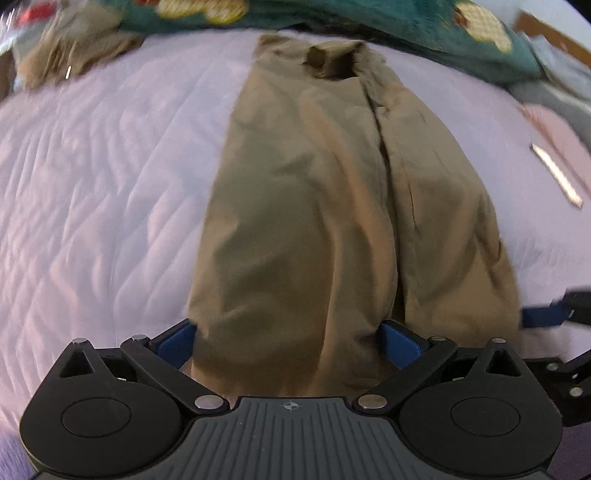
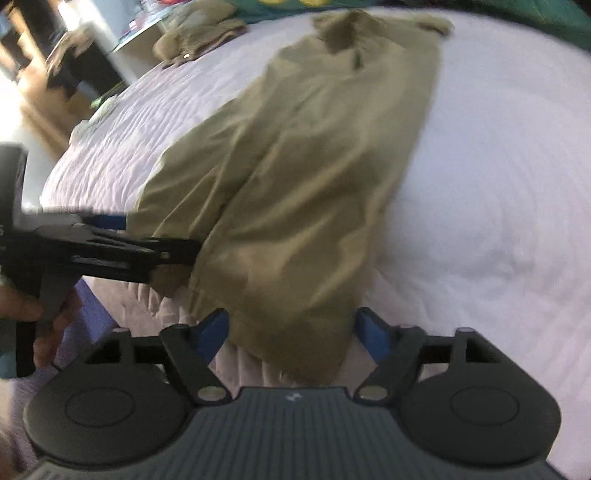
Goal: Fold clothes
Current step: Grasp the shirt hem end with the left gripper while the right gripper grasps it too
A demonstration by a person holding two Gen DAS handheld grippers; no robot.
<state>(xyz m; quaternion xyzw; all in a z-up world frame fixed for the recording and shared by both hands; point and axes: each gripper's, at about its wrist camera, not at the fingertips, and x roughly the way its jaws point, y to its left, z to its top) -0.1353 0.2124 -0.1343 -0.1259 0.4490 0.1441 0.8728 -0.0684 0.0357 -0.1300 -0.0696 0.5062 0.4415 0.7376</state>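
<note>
A khaki pair of trousers (image 1: 332, 192) lies lengthwise on the lilac quilted bed (image 1: 103, 177), stretching away from both grippers; it also shows in the right wrist view (image 2: 295, 177). My left gripper (image 1: 290, 339) has its blue fingers spread wide on either side of the near cloth end. My right gripper (image 2: 291, 328) likewise has its blue fingers wide apart around the near right corner. The left gripper is also seen at the left of the right wrist view (image 2: 110, 251), against the cloth edge. Both views are blurred.
A second crumpled khaki garment (image 1: 74, 51) lies at the far left of the bed, also seen in the right view (image 2: 195, 33). A teal patterned blanket (image 1: 369, 14) lies along the far edge. A wooden stick-like object (image 1: 557, 177) lies at the right. The bed's left edge drops to the floor (image 2: 33, 103).
</note>
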